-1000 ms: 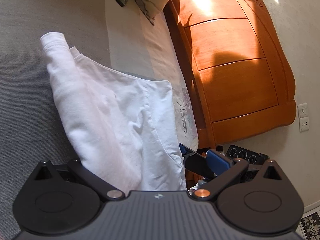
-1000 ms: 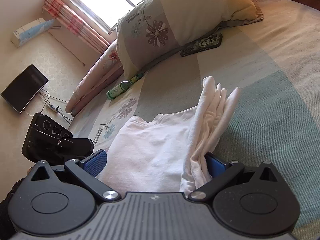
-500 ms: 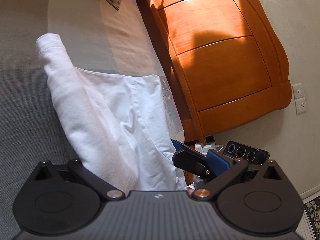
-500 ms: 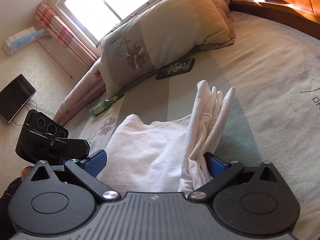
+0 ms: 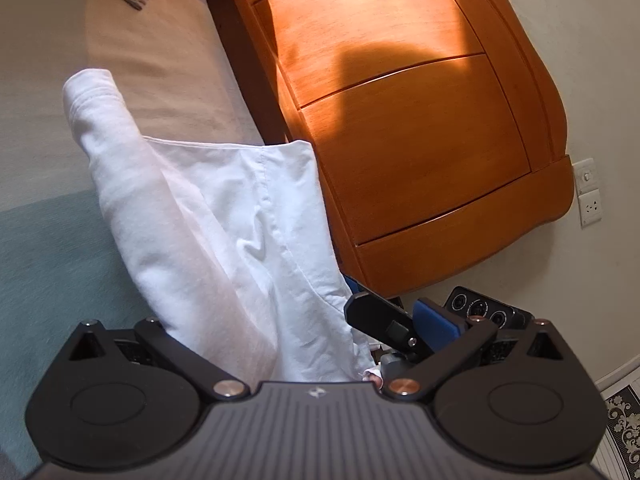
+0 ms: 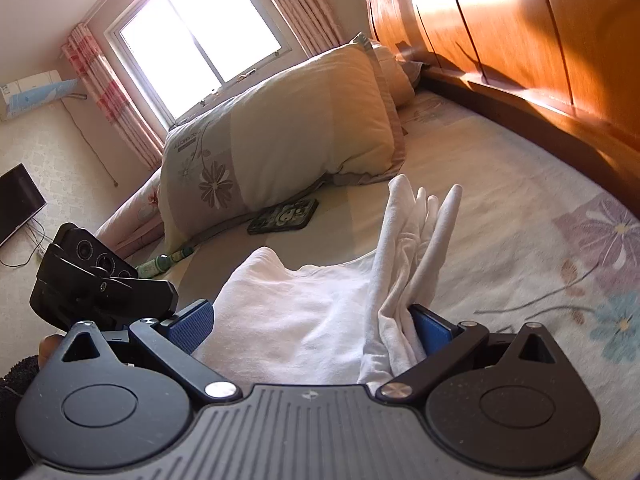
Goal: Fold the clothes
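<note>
White shirt (image 6: 304,320) lifts off the bed (image 6: 500,184), pinched by both grippers (image 5: 304,344) (image 6: 312,336), seemingly; loose bunched cloth may slip, spoiling the fold.

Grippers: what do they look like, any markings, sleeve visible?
Both alike: left gripper and right gripper have black ribbed bodies, round side discs, silver pivot pins, a small centre logo and blue-padded jaws. A dark fuzzy sleeve shows at the right view's edge.

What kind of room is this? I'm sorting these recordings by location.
A bedroom, most likely: a large floral pillow on a pale floral bedsheet, against an orange wooden headboard.
</note>
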{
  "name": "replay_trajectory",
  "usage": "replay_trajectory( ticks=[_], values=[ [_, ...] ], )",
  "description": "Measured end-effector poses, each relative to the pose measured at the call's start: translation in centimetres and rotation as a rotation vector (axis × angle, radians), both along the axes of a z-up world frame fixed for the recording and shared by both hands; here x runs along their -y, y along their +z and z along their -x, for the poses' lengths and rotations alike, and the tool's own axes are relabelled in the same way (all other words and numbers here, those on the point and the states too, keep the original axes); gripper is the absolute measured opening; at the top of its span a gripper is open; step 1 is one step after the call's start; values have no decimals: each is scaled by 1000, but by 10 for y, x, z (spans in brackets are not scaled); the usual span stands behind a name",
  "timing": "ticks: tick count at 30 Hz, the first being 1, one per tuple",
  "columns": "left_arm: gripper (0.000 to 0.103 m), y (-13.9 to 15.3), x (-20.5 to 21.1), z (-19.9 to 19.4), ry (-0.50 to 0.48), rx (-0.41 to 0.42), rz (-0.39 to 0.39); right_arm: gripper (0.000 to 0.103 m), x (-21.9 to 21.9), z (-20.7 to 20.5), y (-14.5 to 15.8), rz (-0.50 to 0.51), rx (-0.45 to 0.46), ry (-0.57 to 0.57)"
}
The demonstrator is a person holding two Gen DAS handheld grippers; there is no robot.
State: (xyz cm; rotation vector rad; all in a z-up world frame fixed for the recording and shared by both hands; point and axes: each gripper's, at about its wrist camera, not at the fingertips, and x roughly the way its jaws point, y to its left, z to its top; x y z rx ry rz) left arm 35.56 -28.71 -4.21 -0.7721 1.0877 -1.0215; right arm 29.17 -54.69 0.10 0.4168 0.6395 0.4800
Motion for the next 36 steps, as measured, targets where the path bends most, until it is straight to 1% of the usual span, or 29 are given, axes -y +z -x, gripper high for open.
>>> replay_trajectory(
  ticks=[5, 10, 13, 16, 18, 20, 21, 23, 25, 27, 28, 30, 33, 34, 36],
  values=[
    [102, -11, 34, -24, 6, -8, 39, 103, 32, -28, -9, 12, 13, -20],
    [102, -28, 54, -28, -2, -42, 90, 103, 52, -37, -9, 82, 36, -13],
    [102, -38, 62, -28, -1, -54, 98, 103, 64, -41, -20, 82, 18, -31],
    [102, -50, 64, -23, -16, -83, 109, 103, 74, -41, -34, 91, -8, -59],
    [102, -51, 58, -20, -19, -75, 71, 103, 82, -35, -40, 118, -10, -113],
    [102, -43, 48, -14, -33, -19, -19, 103, 89, -27, -38, 139, -15, -178],
    [102, -39, 43, -11, -39, 13, -63, 103, 89, -20, -34, 175, 5, -209],
    [102, -23, 29, 2, -38, 122, -149, 103, 83, -3, -24, 255, 58, -252],
    [102, -11, 14, 18, -12, 221, -203, 103, 71, 12, -17, 338, 121, -253],
    [102, -6, 4, 29, 6, 269, -240, 103, 55, 22, -17, 369, 164, -214],
    [102, -5, 2, 34, 7, 289, -264, 103, 48, 22, -21, 374, 161, -186],
    [102, -6, -1, 42, -2, 324, -320, 103, 34, 15, -35, 420, 120, -164],
    [102, -15, -4, 46, -37, 302, -367, 103, 30, 5, -63, 483, -5, -189],
    [102, -19, -5, 41, -30, 269, -327, 103, 30, 2, -73, 499, -50, -199],
    [102, -27, -7, 31, -17, 205, -247, 103, 29, 16, -68, 457, -28, -230]
  ],
)
